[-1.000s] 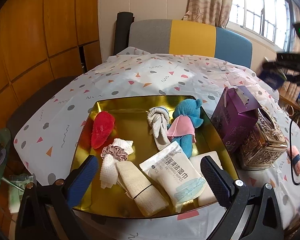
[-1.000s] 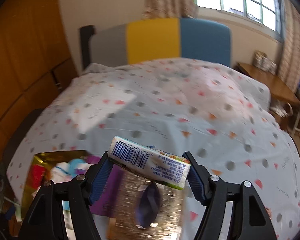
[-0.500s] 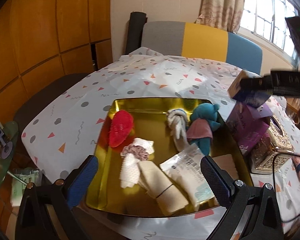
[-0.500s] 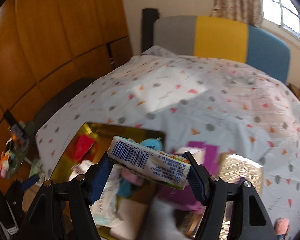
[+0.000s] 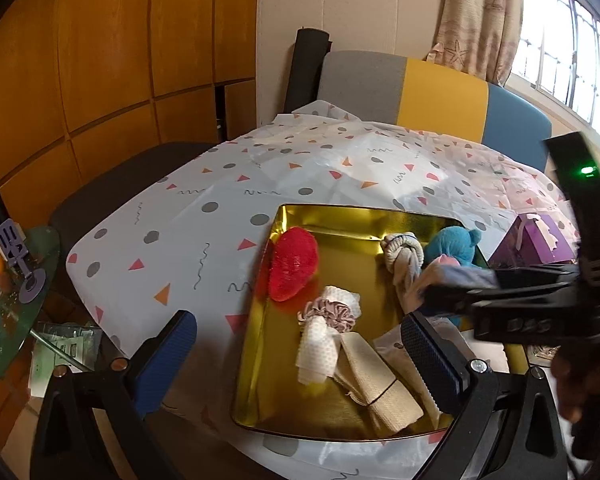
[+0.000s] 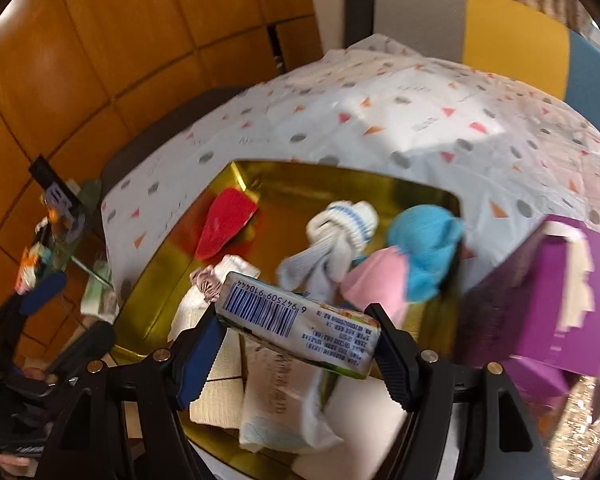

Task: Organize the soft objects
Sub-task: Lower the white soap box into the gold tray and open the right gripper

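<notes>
Right up close, the right gripper [image 6: 300,354] is clamped on a small tissue pack [image 6: 300,326], barcode side up, a blue pad pressed to each end. The pack hangs tilted in the air above the near part of the gold tray [image 6: 420,194], touching nothing beneath it. Directly under it lies a white wet-wipe packet [image 6: 276,408], with a beige folded cloth [image 6: 220,396] beside it to the left.

The left gripper [image 5: 300,360] hovers at the tray's near left corner, its jaws wide apart with nothing between them; one blue finger [image 5: 166,354] sits over the tablecloth [image 5: 204,240], the other over the tray's near end.

Moving further in: a white cloth bundle ringed by a pink scrunchie [image 5: 332,312] lies just behind the beige cloth. Beyond that, a red fuzzy piece [image 5: 294,262] rests along the left wall. At the far end, a knotted white sock [image 6: 340,232] sits beside a blue plush toy [image 6: 424,248] dressed in pink.

Just off the tray's right edge stands a purple box [image 6: 540,300]. Beyond the table, a chair back [image 5: 432,96] in grey, yellow and blue.
</notes>
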Action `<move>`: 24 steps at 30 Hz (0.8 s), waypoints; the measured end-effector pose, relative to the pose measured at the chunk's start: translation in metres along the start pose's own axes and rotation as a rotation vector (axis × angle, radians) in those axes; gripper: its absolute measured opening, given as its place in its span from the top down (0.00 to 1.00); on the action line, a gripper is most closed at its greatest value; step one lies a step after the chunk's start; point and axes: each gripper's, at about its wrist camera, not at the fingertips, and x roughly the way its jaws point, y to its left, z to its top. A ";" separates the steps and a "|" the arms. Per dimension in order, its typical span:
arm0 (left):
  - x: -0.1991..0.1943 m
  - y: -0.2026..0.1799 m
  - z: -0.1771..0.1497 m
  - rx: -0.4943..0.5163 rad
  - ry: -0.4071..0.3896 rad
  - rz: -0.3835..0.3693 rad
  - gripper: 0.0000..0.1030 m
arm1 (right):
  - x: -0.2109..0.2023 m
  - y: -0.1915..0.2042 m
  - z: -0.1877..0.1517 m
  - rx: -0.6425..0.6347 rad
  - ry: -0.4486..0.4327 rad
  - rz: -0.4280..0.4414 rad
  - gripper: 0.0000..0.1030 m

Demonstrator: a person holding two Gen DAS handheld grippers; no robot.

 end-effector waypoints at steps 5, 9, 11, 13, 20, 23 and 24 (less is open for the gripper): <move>-0.002 0.003 -0.001 -0.013 -0.008 -0.012 0.00 | 0.026 0.014 0.008 -0.017 0.033 -0.023 0.30; -0.002 0.006 -0.002 -0.025 -0.011 -0.018 0.00 | 0.044 0.014 0.016 -0.011 0.061 -0.045 0.29; -0.001 0.007 -0.003 -0.030 -0.004 -0.027 0.00 | 0.051 0.011 0.017 0.003 0.078 -0.061 0.29; 0.001 0.006 -0.004 -0.026 0.002 -0.032 0.00 | 0.054 0.010 0.017 0.011 0.076 -0.064 0.28; 0.001 0.000 -0.007 0.004 0.012 -0.031 0.00 | 0.050 0.008 0.017 0.040 0.063 -0.063 0.27; 0.000 0.001 -0.008 0.009 0.011 -0.027 0.00 | 0.043 0.007 0.015 0.057 0.047 -0.060 0.26; 0.000 0.000 -0.008 0.011 0.009 -0.024 0.00 | 0.040 0.007 0.015 0.061 0.040 -0.062 0.26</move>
